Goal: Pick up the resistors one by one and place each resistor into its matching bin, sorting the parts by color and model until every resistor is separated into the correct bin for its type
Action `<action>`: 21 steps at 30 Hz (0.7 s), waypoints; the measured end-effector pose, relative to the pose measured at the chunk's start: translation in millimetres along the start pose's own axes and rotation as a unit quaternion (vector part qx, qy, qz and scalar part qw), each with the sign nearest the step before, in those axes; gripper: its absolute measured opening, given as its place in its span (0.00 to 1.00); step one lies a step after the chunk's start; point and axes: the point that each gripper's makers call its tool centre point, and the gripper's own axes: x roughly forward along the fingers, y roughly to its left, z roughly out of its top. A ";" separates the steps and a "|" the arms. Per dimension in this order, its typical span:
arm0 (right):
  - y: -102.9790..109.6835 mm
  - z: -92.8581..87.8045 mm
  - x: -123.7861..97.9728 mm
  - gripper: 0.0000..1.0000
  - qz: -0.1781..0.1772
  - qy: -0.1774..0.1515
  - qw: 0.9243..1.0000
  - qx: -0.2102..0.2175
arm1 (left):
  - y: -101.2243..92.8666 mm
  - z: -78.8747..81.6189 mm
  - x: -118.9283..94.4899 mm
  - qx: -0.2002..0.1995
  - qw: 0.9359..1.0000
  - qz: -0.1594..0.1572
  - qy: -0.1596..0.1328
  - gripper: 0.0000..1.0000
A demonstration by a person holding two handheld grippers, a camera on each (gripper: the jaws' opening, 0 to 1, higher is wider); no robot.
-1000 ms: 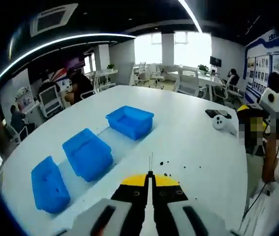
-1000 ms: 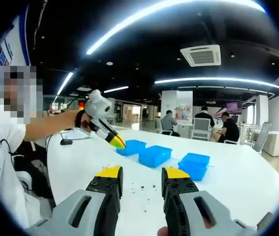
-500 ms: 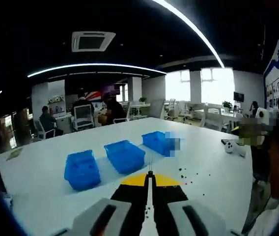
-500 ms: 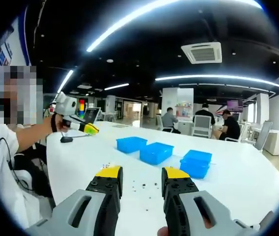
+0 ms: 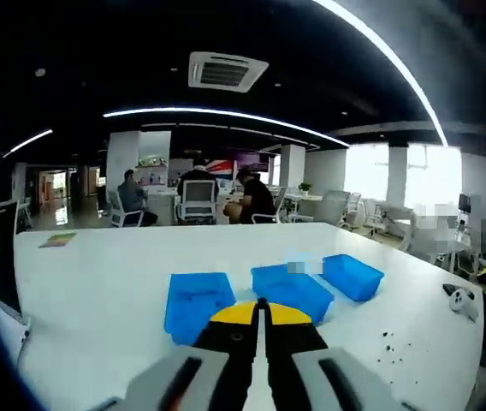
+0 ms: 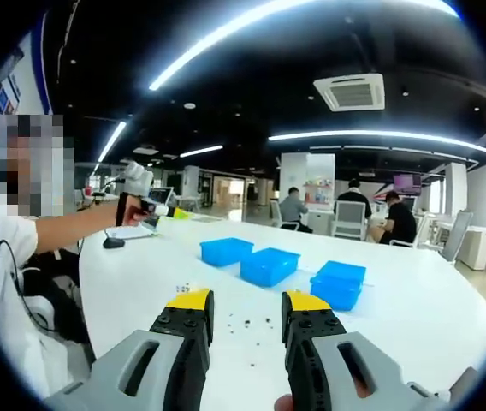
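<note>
Three blue bins stand in a row on the white table: left bin, middle bin, right bin. My left gripper is shut just in front of them, raised above the table, pinching a resistor whose hair-thin lead hardly shows against the bins. Loose resistors lie as dark specks at the right. In the right gripper view the bins sit beyond my open, empty right gripper, with scattered resistors just ahead of it. The left gripper is held high at the far left.
A white hand controller lies near the table's right edge. The person's forearm stretches across the left of the right gripper view. A dark object and papers rest at the table's far left. People sit at desks behind.
The left gripper has swung up and away to the left, still shut, so its view turned from looking down on the bins to a level look across the table. The right gripper has stayed put.
</note>
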 end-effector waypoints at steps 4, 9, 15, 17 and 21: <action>-1.3 -0.2 -1.2 0.34 -0.004 -0.001 1.000 0.001 | 14.9 4.7 22.1 -0.011 1.000 0.020 0.001 0.06; -1.2 -0.7 -1.9 0.34 -0.005 -0.001 1.000 0.002 | 32.3 2.8 54.3 -0.011 0.999 0.044 0.024 0.06; -3.5 1.4 -4.9 0.34 -0.010 -0.004 1.000 0.002 | 46.6 0.4 86.5 -0.014 0.997 0.067 0.037 0.06; -5.0 1.7 -6.1 0.34 -0.012 -0.004 1.000 0.002 | 49.5 -3.1 92.0 -0.016 0.996 0.074 0.041 0.06; -8.0 2.7 -8.7 0.34 -0.015 -0.006 1.000 0.003 | 51.5 -10.5 96.9 -0.022 0.996 0.079 0.045 0.06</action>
